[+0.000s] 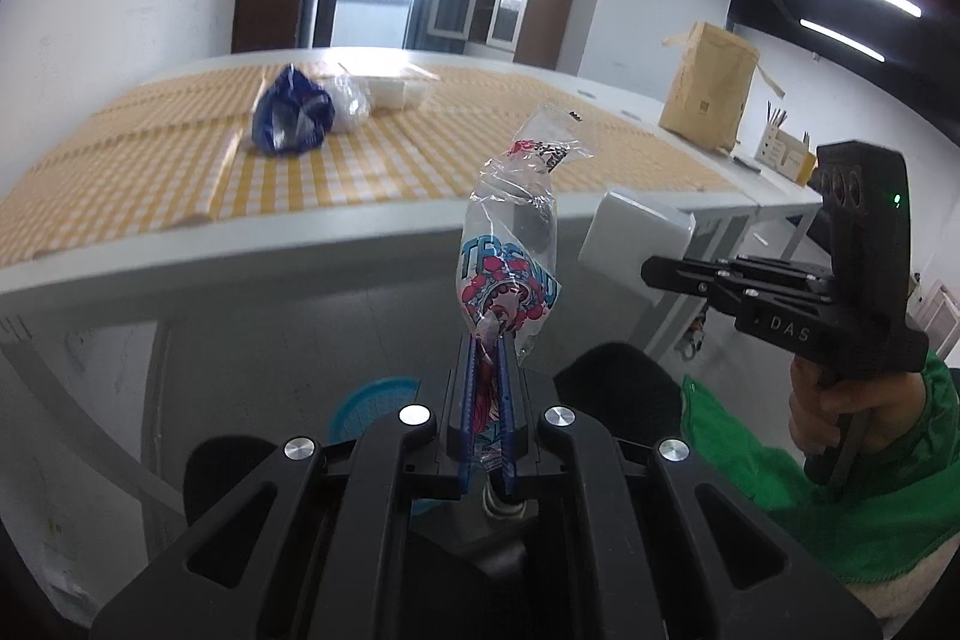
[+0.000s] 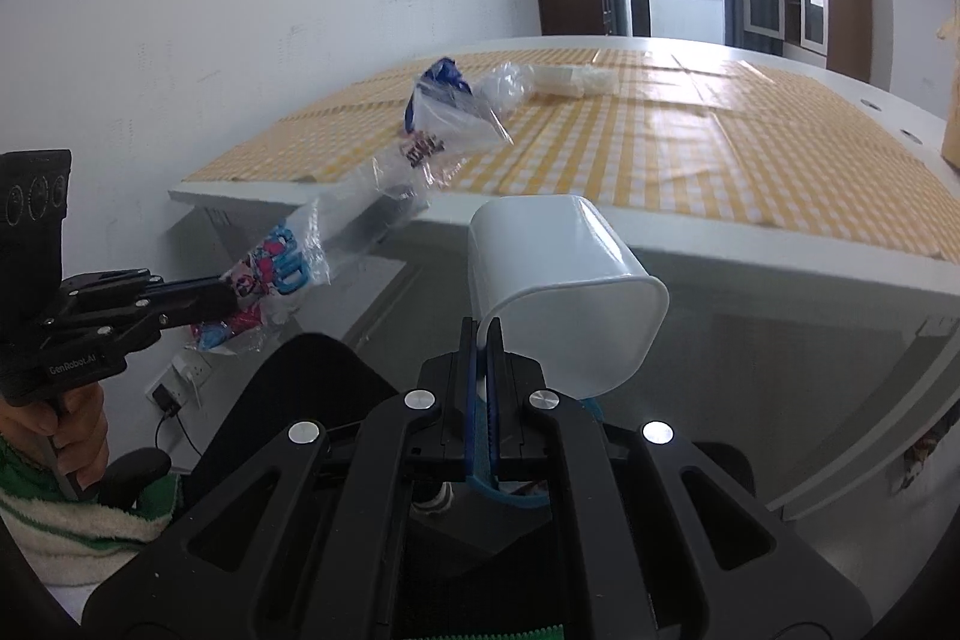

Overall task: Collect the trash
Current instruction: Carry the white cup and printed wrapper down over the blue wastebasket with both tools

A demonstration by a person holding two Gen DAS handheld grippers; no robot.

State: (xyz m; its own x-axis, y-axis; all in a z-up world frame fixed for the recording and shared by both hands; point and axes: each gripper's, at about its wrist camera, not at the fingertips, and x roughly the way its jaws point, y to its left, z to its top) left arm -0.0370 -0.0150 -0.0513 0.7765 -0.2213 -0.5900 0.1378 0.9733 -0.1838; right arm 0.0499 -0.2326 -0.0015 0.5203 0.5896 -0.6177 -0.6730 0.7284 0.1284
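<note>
My left gripper (image 1: 489,340) is shut on a clear printed plastic wrapper (image 1: 510,244) and holds it upright in the air, in front of the table edge; it also shows in the right wrist view (image 2: 336,220). My right gripper (image 2: 480,328) is shut on the rim of a white plastic cup (image 2: 564,292), held tilted below the table edge; the cup shows in the left wrist view (image 1: 636,244). On the checked tablecloth lie a blue crumpled bag (image 1: 291,112), a clear plastic wad (image 1: 351,100) and a white box (image 1: 390,91).
The white table (image 1: 300,250) with the yellow checked cloth stands ahead. A brown paper bag (image 1: 708,88) stands at its far right. A blue basket (image 1: 366,406) sits on the floor under the table. A black chair (image 2: 300,400) is close below.
</note>
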